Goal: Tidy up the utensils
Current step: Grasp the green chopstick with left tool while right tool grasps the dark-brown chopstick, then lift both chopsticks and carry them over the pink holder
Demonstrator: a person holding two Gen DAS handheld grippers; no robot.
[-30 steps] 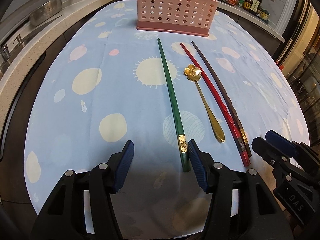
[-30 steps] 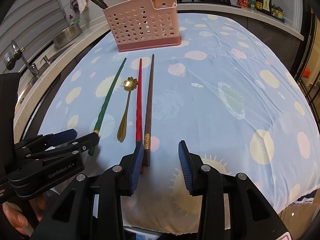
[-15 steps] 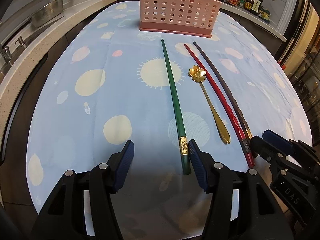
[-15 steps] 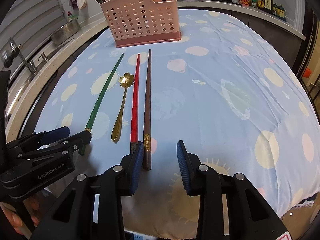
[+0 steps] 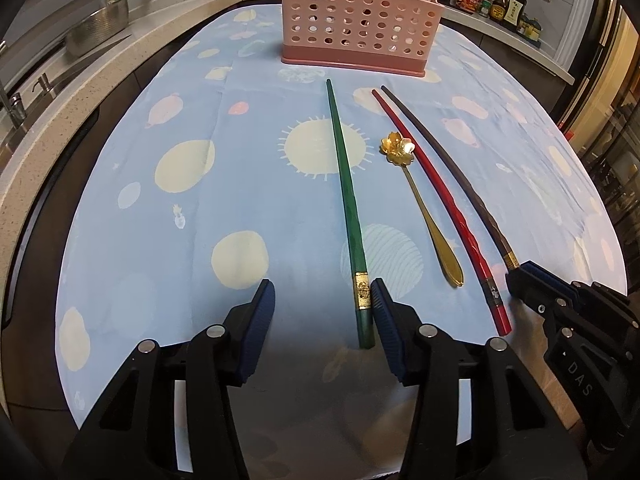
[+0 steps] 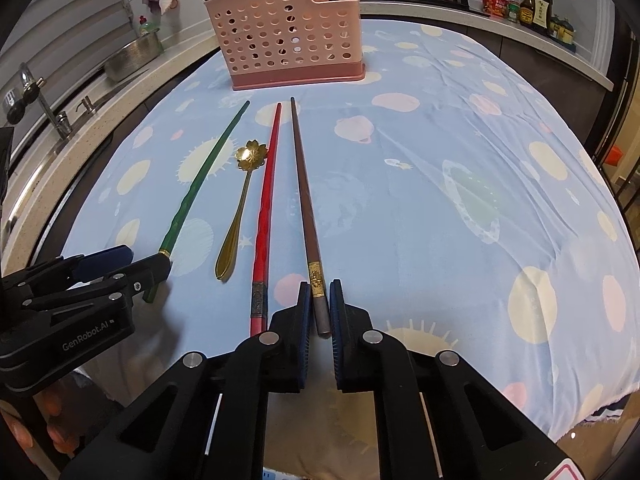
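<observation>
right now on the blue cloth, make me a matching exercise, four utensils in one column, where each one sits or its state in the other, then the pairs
Things:
1. dark brown wooden chopstick
2. green chopstick with a gold band
3. gold spoon with a flower-shaped bowl
4. red chopstick

States:
A. lies free between the green and the red one
B. its thick end clamped in the right gripper
C. its thick end between the closing jaws of the left gripper, beside the right-hand pad, not clamped
D. lies free just beside the brown one

Pairs: 1-B, 2-C, 3-A, 4-D
</observation>
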